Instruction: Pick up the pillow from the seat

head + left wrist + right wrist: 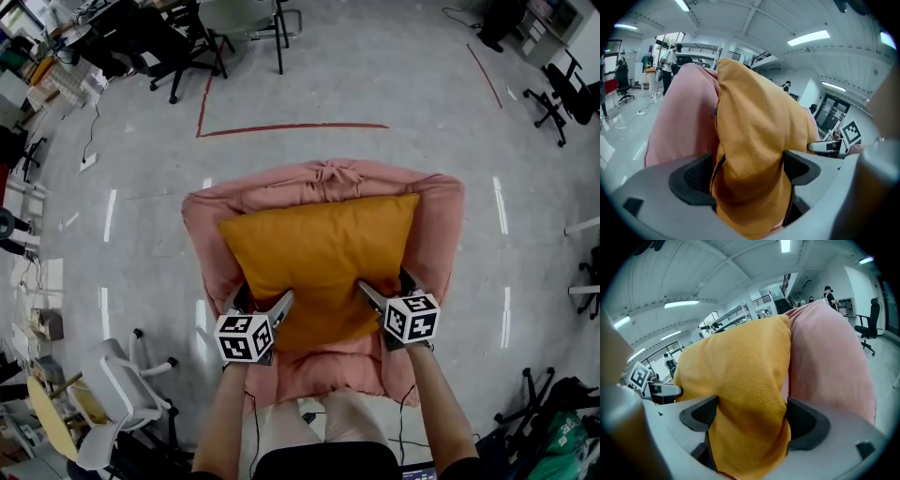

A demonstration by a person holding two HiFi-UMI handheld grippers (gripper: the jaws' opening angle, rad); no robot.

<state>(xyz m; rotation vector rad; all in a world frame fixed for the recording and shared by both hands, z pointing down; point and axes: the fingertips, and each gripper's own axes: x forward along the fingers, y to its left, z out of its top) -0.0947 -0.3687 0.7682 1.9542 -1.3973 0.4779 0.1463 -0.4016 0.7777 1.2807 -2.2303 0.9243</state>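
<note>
Orange pillow point(319, 258) spread across the seat of a pink armchair point(441, 216), top edge up against the backrest, near edge toward the person. Clamped at that near edge on both sides. Left gripper point(262, 305) on the near left corner, jaws closed onto a fold of the orange fabric, which bulges out between the pads in the left gripper view point(754, 154). Right gripper point(387, 289) on the near right corner, jaws likewise pinching the fabric, pink upholstery just beside it in the right gripper view point(829, 362). Bare forearms reaching in from the bottom of the head view. Around the armchair, pale glossy floor point(394, 84) with a red tape line point(291, 127) beyond the backrest, and a white office chair point(108, 394) off to the left.
</note>
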